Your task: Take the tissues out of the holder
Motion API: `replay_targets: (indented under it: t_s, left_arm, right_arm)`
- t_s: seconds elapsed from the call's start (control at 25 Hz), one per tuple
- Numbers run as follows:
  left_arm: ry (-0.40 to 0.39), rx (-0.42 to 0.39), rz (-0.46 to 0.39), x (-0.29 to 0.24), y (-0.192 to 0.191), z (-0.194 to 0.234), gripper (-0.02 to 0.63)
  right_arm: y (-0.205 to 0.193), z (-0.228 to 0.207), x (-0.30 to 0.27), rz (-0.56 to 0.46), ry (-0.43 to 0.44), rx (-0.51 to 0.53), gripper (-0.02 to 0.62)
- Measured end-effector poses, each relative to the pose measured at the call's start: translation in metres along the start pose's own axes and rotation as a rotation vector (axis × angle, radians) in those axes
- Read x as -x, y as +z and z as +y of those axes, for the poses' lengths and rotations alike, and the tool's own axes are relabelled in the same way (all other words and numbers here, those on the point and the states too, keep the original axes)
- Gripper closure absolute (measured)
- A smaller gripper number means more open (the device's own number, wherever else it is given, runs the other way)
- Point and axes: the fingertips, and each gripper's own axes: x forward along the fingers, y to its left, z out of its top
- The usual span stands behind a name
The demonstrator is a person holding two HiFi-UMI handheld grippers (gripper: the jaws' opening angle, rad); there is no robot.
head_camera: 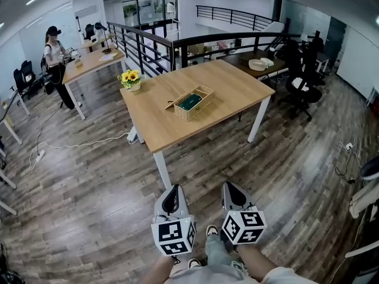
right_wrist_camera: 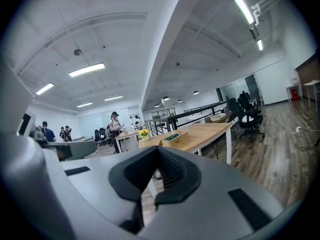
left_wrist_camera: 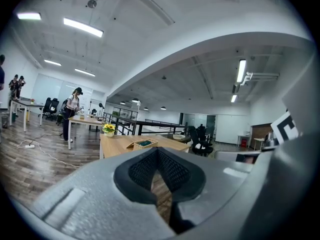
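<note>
A wicker holder (head_camera: 188, 115) stands near the middle of a light wooden table (head_camera: 237, 84), with a dark green tissue pack (head_camera: 190, 102) lying in it. Both grippers are held low over the floor, well short of the table. My left gripper (head_camera: 172, 189) and right gripper (head_camera: 230, 186) point toward the table, side by side. In the left gripper view the holder (left_wrist_camera: 145, 144) is small and far beyond the shut jaws (left_wrist_camera: 158, 156). The right gripper view shows the holder (right_wrist_camera: 175, 138) likewise distant past its shut jaws (right_wrist_camera: 159, 156). Neither gripper holds anything.
A pot of yellow flowers (head_camera: 131, 78) sits at the table's left corner. Wooden floor lies between me and the table. A black railing (head_camera: 148, 43) runs behind it, office chairs (head_camera: 302, 81) and another table with a bowl (head_camera: 259, 64) at right. A person (head_camera: 54, 58) stands far left.
</note>
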Motion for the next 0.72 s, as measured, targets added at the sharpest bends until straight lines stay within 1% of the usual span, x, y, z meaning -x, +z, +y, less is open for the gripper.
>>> replay_targets:
  t_s: [0.32, 0.72]
  left_arm:
    - [0.003, -0.002, 0.003, -0.057, 0.003, -0.006, 0.620]
    - [0.058, 0.032, 0.006, -0.135, 0.018, -0.013, 0.620]
  right_arm:
    - [0.014, -0.028, -0.049, 0.003, 0.014, -0.002, 0.591]
    - [0.053, -0.070, -0.118, 0.015, 0.074, 0.030, 0.591]
